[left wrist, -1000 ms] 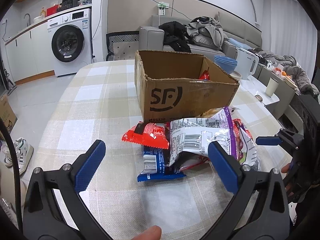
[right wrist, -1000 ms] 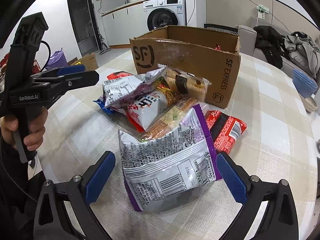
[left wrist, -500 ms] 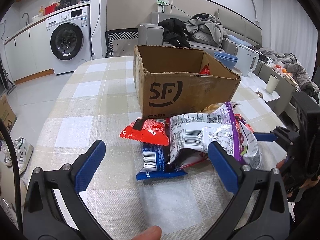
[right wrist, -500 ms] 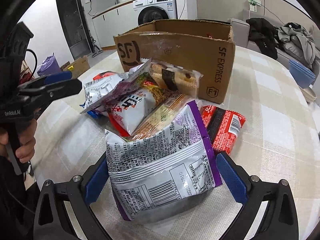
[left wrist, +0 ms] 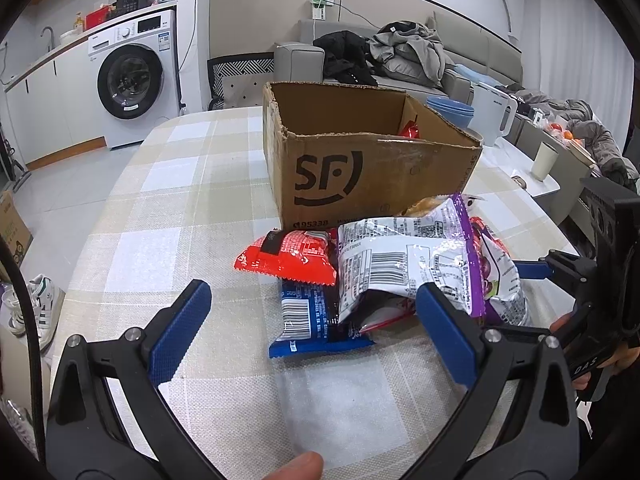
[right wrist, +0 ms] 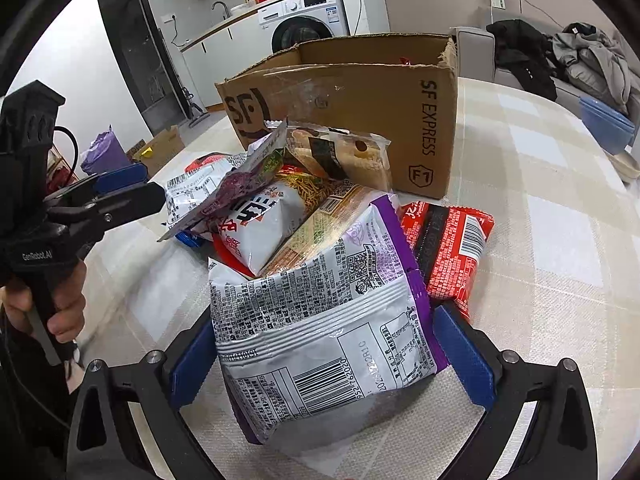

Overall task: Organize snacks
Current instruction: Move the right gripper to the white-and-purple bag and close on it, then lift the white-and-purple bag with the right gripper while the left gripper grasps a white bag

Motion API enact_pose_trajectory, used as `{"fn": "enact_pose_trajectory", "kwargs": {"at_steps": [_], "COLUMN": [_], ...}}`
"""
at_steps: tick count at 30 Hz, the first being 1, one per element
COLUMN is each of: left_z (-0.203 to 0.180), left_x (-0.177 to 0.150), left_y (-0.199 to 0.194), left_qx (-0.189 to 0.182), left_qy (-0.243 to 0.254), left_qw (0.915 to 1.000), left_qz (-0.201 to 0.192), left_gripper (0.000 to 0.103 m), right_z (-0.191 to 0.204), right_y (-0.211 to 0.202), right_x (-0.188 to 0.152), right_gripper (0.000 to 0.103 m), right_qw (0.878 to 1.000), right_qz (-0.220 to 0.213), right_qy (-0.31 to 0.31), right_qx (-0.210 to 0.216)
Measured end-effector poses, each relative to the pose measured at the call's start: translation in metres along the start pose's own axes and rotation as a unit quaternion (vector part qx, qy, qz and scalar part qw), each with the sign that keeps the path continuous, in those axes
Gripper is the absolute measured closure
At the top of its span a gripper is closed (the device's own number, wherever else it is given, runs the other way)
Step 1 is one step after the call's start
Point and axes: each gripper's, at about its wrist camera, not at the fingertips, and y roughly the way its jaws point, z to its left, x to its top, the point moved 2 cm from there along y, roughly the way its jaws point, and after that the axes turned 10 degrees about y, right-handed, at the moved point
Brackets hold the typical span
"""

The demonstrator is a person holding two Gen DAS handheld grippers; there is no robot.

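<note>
An open SF cardboard box (left wrist: 360, 160) (right wrist: 340, 92) stands on the checked table with a red item (left wrist: 410, 130) inside. In front lies a snack pile: a red packet (left wrist: 288, 258), a blue packet (left wrist: 312, 320), a noodle bag (right wrist: 260, 224), a wrapped bread (right wrist: 340, 156) and another red packet (right wrist: 452, 248). A silver and purple bag (right wrist: 320, 320) (left wrist: 408, 268) lies nearest. My right gripper (right wrist: 328, 360) is open, its blue fingers on either side of that bag. Open as well, my left gripper (left wrist: 312, 332) sits just short of the blue packet.
Blue bowls (left wrist: 450, 108), a white kettle (left wrist: 492, 120) and a cup (left wrist: 544, 160) stand right of the box. A washing machine (left wrist: 132, 80) and a sofa with clothes (left wrist: 400, 52) are behind. Bare tablecloth (left wrist: 160, 200) stretches left of the pile.
My right gripper has moved forward so the silver and purple bag now lies between its fingers. The left gripper has edged closer to the pile. Both openings look unchanged.
</note>
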Motion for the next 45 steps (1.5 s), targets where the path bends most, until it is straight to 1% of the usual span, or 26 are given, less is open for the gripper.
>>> {"fn": "enact_pose_trajectory", "kwargs": {"at_steps": [1, 4, 6, 10, 16, 17, 19, 20, 28, 32, 34, 39, 42, 45], "left_z": [0.0, 0.0, 0.0, 0.0, 0.001, 0.001, 0.001, 0.001, 0.002, 0.003, 0.002, -0.012, -0.02, -0.026], "left_x": [-0.001, -0.001, -0.002, -0.002, -0.002, -0.002, -0.002, -0.002, -0.004, -0.004, -0.002, 0.004, 0.008, 0.012], "left_y": [0.0, 0.001, 0.001, 0.001, 0.002, 0.002, 0.002, 0.002, 0.007, 0.006, 0.003, -0.001, 0.006, 0.012], "left_qx": [0.0, -0.001, -0.001, -0.001, -0.001, -0.001, -0.001, -0.002, -0.015, -0.041, -0.048, -0.055, -0.06, -0.074], "left_qy": [0.0, 0.001, 0.002, 0.002, 0.001, 0.001, 0.001, 0.001, -0.007, -0.024, -0.027, -0.015, -0.01, -0.007], "left_qw": [1.0, 1.0, 1.0, 1.0, 1.0, 1.0, 1.0, 1.0, 0.9998, 0.9988, 0.9984, 0.9984, 0.9981, 0.9972], "left_qz": [0.001, 0.003, 0.003, 0.003, 0.004, 0.003, 0.003, 0.003, 0.007, 0.009, 0.006, -0.001, 0.006, 0.008], "left_gripper": [0.001, 0.001, 0.001, 0.001, 0.001, 0.001, 0.001, 0.001, 0.001, 0.001, 0.001, 0.001, 0.001, 0.001], "right_z": [0.0, 0.003, 0.007, 0.013, 0.014, 0.013, 0.013, 0.014, 0.015, 0.014, 0.013, 0.008, 0.005, 0.005], "right_y": [0.001, 0.001, 0.0, -0.002, -0.01, -0.012, -0.017, -0.021, -0.032, -0.039, -0.044, -0.054, -0.058, -0.061], "right_x": [0.0, -0.003, -0.006, -0.007, -0.007, -0.007, -0.006, -0.005, -0.003, 0.0, 0.002, 0.007, 0.008, 0.009], "right_gripper": [0.003, 0.011, 0.023, 0.029, 0.032, 0.035, 0.038, 0.041, 0.045, 0.045, 0.045, 0.045, 0.045, 0.045], "right_qw": [1.0, 1.0, 1.0, 1.0, 1.0, 1.0, 1.0, 1.0, 0.999, 0.999, 0.999, 0.998, 0.998, 0.998], "right_qz": [0.002, 0.01, 0.01, 0.01, 0.006, 0.004, -0.002, -0.006, -0.018, -0.03, -0.038, -0.054, -0.061, -0.065], "right_qy": [0.0, -0.006, -0.015, -0.023, -0.027, -0.027, -0.026, -0.026, -0.035, -0.031, -0.028, -0.016, -0.011, -0.01], "right_qx": [0.002, 0.008, 0.008, 0.014, 0.012, 0.012, 0.013, 0.014, 0.016, 0.024, 0.025, 0.025, 0.024, 0.023]}}
